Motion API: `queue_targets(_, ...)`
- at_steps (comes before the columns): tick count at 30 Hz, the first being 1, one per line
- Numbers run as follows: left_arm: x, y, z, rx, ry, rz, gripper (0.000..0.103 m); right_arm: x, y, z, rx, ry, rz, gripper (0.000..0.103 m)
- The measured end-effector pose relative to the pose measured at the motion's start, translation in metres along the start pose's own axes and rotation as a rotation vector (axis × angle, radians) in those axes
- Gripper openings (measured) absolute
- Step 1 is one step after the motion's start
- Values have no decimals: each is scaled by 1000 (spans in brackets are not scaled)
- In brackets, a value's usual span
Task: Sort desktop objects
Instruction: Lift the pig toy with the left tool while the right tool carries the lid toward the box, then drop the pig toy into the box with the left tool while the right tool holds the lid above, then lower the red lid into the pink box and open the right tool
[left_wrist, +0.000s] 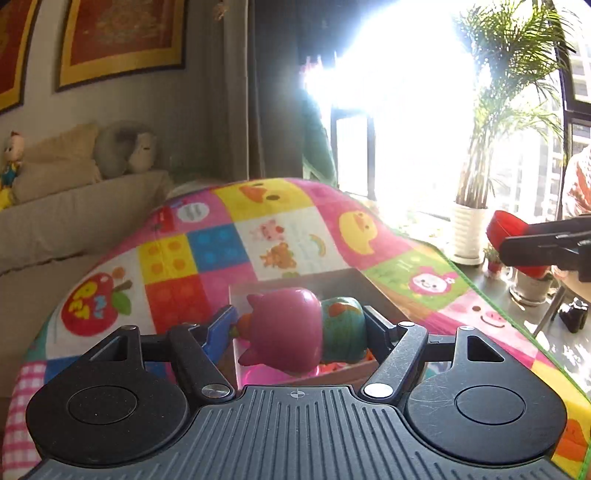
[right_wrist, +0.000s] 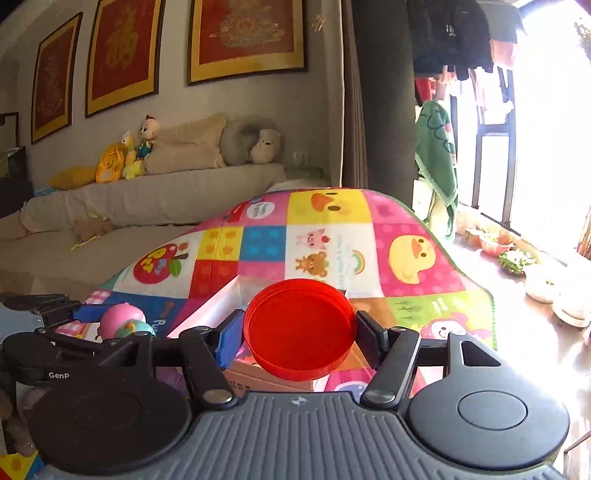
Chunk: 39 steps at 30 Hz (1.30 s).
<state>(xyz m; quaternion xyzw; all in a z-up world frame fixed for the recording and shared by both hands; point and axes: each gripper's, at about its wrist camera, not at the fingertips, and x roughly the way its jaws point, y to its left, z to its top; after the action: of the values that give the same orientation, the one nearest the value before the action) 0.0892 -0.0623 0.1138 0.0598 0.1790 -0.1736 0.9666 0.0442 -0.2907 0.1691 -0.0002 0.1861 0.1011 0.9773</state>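
Left wrist view: left gripper (left_wrist: 301, 328) jaws, half open, clamp a pig toy (left_wrist: 288, 328) lying crosswise above the box (left_wrist: 332, 278). Right gripper (right_wrist: 299, 332) jaws, half open, clamp a red lid (right_wrist: 299, 328), hollow side facing the camera, above the box.

"GenP" stands on the left gripper (right_wrist: 122, 325) body; "PET" is printed on the mat's apple patch (right_wrist: 159, 264).

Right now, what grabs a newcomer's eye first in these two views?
The red lid, clamped between the right tongs in the middle of the right wrist view, held above the patchwork cartoon mat. Next, in the left wrist view, the pink and teal toy figure gripped by the left tongs over an open box. Behind, glaring window light washes out the upper right.
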Motion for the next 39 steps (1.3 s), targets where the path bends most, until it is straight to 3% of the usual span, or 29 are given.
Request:
queue_targets(2,25,-2,11,-18,-17,13,82,3,-7,0,2,2,-20,64)
queue_targets(3,38,-2,12,-24,-13,27,92,5,-9,-2,3,8,-25,64)
queue_targets(4,47,-1,11,-29,1,41,95,8,-11,-6,6,19,-26,64)
queue_targets(15,47,37,-64,-116,190,50,98,59,-25,-41,83,186,-26,64)
queue_targets(18,53,45,-68,-136,199,49,99,78,-17,-31,87,191,24,64)
queue_targets(24,59,45,-72,-173,193,-32,100,139,-6,17,92,164,68,64)
queue_targets(27,58,42,-73,-175,190,-59,100,181,-1,36,77,156,33,65)
queue_targets(28,57,42,-73,-176,188,-67,100,197,1,39,77,171,23,70)
queue_targets(33,55,45,-76,-181,179,-78,100,239,18,33,101,265,59,69)
queue_targets(37,58,51,-79,-212,179,-83,100,274,28,19,178,409,105,48)
queue_targets(39,56,53,-80,-219,174,-79,100,290,34,9,237,491,158,46)
